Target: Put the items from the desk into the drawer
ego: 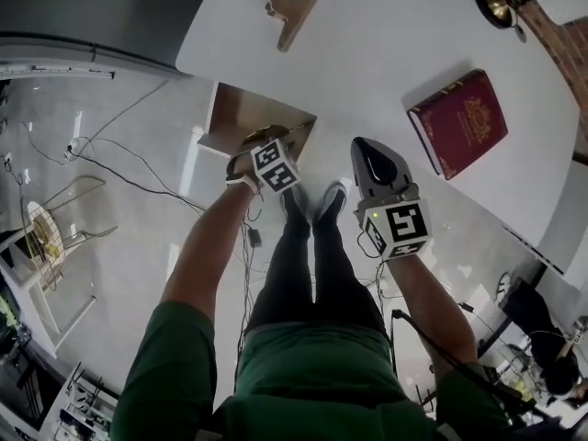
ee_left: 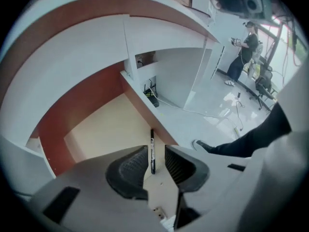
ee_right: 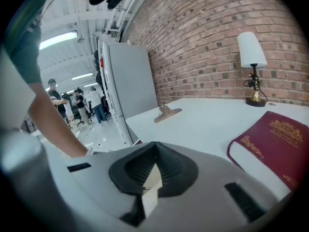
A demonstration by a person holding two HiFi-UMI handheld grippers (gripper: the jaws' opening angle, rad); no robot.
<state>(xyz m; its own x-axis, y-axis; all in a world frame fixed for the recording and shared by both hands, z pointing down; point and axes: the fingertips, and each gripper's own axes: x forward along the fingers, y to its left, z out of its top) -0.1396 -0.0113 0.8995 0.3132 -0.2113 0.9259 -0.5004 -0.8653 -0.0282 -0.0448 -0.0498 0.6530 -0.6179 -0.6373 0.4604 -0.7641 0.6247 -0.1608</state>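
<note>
- My left gripper (ee_left: 155,154) has its jaws apart above the open light-wood drawer (ee_left: 104,129). The thin black pen (ee_left: 152,149) lies inside, not held.
- My right gripper (ee_right: 155,149) is closed on nothing. I think it should open wide before reaching for the thick dark-red book (ee_right: 275,139).

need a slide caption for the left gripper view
Left gripper, jaws apart, above the open drawer, where a black pen lies on the drawer floor.

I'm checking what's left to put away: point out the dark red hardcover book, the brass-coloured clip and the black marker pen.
Dark red hardcover book (ego: 459,122): head view, cover centre.
Brass-coloured clip (ego: 299,15): head view, its long blade.
Black marker pen (ee_left: 152,151): left gripper view, mid-barrel.
</note>
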